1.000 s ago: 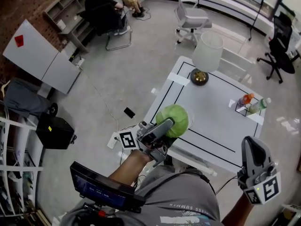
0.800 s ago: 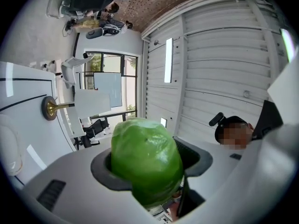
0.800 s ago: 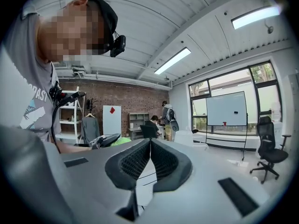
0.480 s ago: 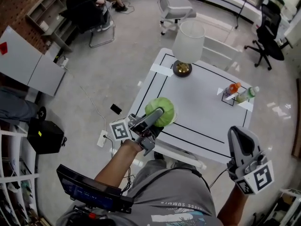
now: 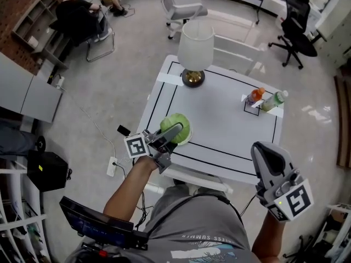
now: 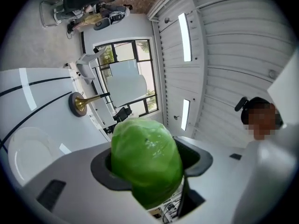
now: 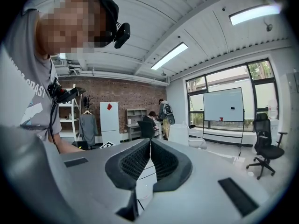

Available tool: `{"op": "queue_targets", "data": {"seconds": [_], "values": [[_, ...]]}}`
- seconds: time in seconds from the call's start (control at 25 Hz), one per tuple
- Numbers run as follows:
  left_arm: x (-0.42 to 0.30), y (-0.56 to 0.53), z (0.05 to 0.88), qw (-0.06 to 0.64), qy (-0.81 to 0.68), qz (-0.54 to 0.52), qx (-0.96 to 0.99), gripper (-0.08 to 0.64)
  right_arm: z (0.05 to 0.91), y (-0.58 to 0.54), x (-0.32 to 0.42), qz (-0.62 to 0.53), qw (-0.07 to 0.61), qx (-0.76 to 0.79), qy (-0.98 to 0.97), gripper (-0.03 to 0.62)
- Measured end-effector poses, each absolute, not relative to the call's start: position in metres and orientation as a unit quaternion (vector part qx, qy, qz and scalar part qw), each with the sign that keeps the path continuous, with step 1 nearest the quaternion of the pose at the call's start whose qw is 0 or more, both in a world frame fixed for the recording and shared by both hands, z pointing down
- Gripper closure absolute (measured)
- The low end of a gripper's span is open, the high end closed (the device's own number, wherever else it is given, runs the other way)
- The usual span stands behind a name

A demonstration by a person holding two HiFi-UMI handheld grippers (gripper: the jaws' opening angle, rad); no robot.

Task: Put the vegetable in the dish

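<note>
I grip round green leafy cabbage (image 6: 145, 160) in left tool (image 5: 173, 131), poised over white round dish (image 6: 25, 150) near surface (image 5: 230, 130) edge, ready for release. Right tool (image 7: 148, 160) closed, empty, parked aside.

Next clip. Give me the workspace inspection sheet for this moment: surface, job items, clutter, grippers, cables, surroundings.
Surface: white table marked with black tape lines.
Job's things: green cabbage held over the white dish at the table's near left; whether it touches the dish cannot be told.
Clutter: lamp at the far edge; two bottles at the far right.
Grippers: left gripper shut on the cabbage; right gripper shut and empty, off the table's near right corner.
Cables: power strip with a cable on the floor left of the table.
Surroundings: office chairs; a seated person at a desk.
</note>
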State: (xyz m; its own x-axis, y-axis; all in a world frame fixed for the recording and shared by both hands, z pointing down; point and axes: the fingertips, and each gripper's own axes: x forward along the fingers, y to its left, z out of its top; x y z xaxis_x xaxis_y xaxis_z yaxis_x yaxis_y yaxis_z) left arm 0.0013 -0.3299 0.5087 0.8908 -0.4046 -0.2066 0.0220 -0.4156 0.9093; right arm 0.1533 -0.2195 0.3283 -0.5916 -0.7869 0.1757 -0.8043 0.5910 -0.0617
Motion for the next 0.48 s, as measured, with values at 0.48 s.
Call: {"op": "queue_targets", "data": {"seconds": [0.48], "values": [[0.022, -0.339, 0.594, 0.535, -0.156, -0.075, 0.827, 0.284, 0.338, -0.223, 0.169, 0.081, 0.072, 0.454, -0.884, 0.584]]}}
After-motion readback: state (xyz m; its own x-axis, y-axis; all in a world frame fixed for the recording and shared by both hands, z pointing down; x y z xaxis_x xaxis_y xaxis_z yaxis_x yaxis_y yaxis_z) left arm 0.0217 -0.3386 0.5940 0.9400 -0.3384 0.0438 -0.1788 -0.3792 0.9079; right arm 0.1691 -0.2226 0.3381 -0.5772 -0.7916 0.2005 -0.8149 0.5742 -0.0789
